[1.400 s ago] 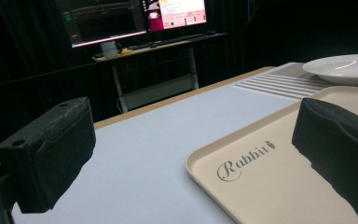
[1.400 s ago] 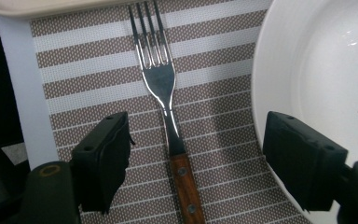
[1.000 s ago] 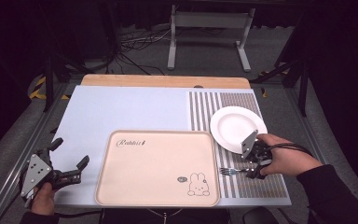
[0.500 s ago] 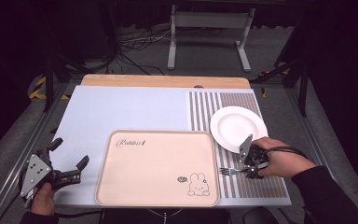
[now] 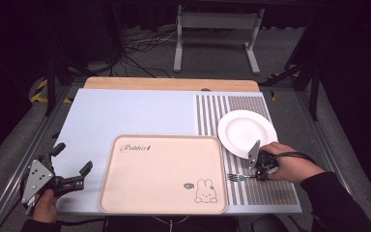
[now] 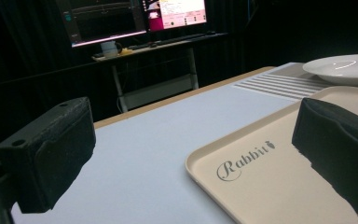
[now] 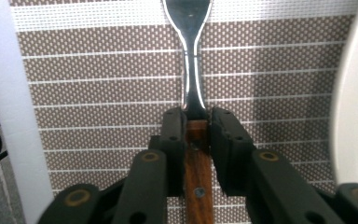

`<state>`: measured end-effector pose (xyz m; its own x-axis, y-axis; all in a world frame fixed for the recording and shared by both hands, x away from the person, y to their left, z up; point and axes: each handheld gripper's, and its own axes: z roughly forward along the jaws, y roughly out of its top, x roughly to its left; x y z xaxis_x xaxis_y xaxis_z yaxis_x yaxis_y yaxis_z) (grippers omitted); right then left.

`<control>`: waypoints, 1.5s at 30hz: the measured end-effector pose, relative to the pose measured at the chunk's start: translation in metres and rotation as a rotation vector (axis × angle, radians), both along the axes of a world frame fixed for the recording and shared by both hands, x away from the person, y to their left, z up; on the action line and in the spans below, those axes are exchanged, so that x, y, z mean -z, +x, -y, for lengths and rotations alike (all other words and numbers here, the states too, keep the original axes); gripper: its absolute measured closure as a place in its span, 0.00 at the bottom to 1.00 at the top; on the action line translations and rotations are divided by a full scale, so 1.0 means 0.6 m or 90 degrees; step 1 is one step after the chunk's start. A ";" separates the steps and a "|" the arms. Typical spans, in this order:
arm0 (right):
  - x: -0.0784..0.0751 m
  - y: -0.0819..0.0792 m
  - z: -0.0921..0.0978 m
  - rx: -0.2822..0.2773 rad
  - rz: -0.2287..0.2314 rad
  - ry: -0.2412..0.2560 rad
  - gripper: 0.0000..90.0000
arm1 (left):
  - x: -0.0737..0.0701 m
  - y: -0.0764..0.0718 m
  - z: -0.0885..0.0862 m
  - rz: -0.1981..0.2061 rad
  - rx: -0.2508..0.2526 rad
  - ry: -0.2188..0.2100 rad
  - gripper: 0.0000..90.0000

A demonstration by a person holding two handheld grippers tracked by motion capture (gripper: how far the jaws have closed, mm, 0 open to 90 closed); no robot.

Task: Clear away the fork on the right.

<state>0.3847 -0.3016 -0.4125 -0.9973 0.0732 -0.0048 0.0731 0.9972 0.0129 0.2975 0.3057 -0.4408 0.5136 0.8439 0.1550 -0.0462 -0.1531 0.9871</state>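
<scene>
We're in a dark lab here: black curtains all round, cables (image 5: pixel 140 46) on the floor at upper centre, lit monitors (image 6: pixel 135 16) on a desk at upper left.

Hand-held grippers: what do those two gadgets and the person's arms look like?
Each hand-held gripper is black, with two blocky padded jaws. The left hand-held gripper carries a grey three-cornered plate with holes; the right hand-held gripper trails a black cable. Both arms wear dark sleeves.

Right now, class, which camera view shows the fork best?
The right gripper view: the fork shows its wooden handle clamped between the right gripper jaws. The high view shows it small beside the tray.
</scene>
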 end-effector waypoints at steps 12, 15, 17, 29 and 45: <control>0.001 -0.002 -0.007 -0.027 0.000 -0.015 0.87 | 0.000 0.000 -0.001 0.000 0.000 -0.002 0.00; 0.001 -0.002 -0.007 -0.030 0.002 -0.015 0.87 | 0.000 0.000 -0.001 0.000 0.000 -0.001 0.00; 0.001 -0.002 -0.007 -0.031 0.002 -0.015 0.87 | 0.000 0.000 0.000 0.000 0.000 -0.002 0.00; -0.019 -0.007 -0.002 -0.029 0.020 0.010 0.87 | 0.000 0.000 -0.001 -0.001 0.000 0.000 0.00; -0.078 -0.006 -0.012 -0.033 0.071 0.038 0.87 | -0.001 0.000 0.000 0.001 0.001 0.000 0.00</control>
